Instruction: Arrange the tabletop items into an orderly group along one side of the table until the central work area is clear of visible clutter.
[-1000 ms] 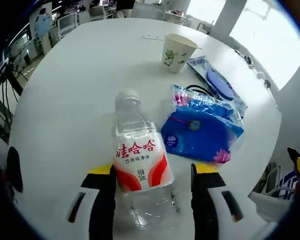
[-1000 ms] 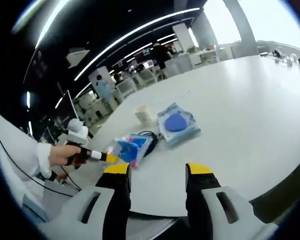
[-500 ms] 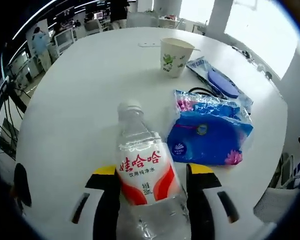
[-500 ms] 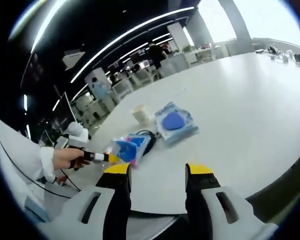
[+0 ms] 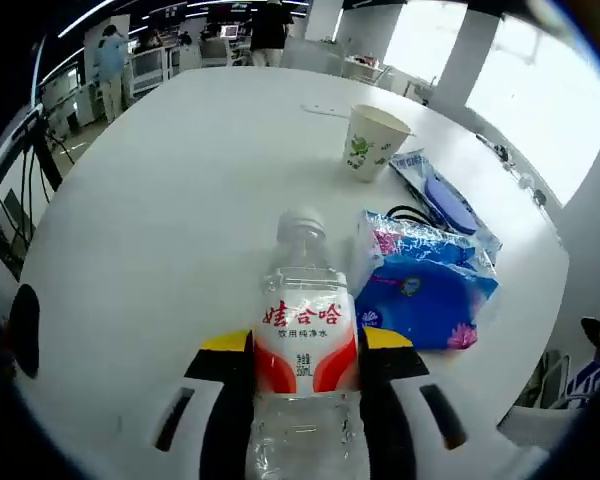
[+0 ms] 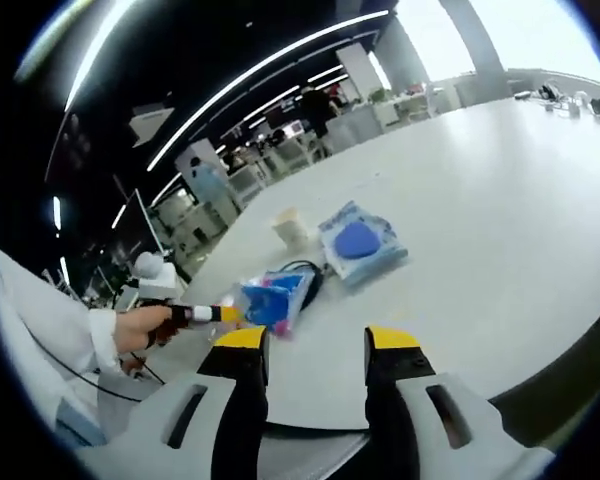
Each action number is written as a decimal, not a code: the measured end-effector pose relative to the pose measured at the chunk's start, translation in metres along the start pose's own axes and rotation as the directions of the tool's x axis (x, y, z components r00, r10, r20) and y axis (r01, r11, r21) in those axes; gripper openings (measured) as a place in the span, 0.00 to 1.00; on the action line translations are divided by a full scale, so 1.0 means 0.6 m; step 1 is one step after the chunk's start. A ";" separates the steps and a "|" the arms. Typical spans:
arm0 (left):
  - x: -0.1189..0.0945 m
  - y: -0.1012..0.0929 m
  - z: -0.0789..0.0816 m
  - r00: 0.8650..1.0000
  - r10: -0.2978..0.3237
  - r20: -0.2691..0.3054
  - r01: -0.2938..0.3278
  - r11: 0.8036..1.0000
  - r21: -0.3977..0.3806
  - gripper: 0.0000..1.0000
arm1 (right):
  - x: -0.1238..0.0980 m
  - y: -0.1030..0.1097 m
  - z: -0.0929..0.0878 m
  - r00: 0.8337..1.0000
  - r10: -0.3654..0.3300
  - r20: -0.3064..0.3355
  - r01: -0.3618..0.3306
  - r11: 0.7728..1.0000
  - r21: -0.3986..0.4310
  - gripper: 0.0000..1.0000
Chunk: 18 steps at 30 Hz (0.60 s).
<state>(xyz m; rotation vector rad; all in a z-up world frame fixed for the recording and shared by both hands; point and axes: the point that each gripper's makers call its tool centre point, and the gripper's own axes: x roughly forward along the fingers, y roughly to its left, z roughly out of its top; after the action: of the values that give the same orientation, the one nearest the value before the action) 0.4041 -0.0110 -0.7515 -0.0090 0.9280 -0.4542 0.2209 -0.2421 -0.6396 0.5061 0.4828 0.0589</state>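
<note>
Clear plastic, red-and-white label: the water bottle (image 5: 305,350) lies on the white table (image 5: 160,190) between my left gripper's (image 5: 305,345) jaws, cap pointing to 12 o'clock. A second ago those jaws stood wide apart on either side of it; now their yellow tips press the label on both sides, so I judge the bottle gripped and ready to be carried into the group.

At 2 o'clock from the bottle, just beside it, lies a blue tissue pack (image 5: 430,295). Beyond that, a second blue pouch (image 5: 440,190), then a paper cup (image 5: 375,140) standing upright.

From 9 to 12 o'clock the tabletop lies bare. The table's edge curves close behind the pouches at 3 o'clock.

My right gripper (image 6: 315,345) hangs above the near rim, jaws parted, holding nothing, with bare table (image 6: 500,200) ahead.
</note>
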 end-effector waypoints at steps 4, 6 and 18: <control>-0.008 -0.009 0.002 0.999 -0.024 0.028 0.024 1.000 0.000 0.37 | -0.003 -0.007 0.005 1.000 -0.010 0.014 0.010 1.000 0.012 0.34; -0.017 -0.016 0.011 0.998 -0.042 0.055 0.042 0.999 0.007 0.37 | -0.002 -0.008 0.005 1.000 -0.011 0.011 0.011 1.000 0.007 0.33; -0.051 -0.036 0.047 0.984 -0.084 0.160 0.084 0.996 0.010 0.36 | 0.006 0.008 0.004 1.000 0.021 0.004 -0.020 1.000 -0.023 0.31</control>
<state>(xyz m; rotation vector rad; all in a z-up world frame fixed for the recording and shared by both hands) 0.4020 -0.0243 -0.7067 -0.0808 0.7708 -0.5254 0.2257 -0.2383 -0.6367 0.4889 0.4721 0.0828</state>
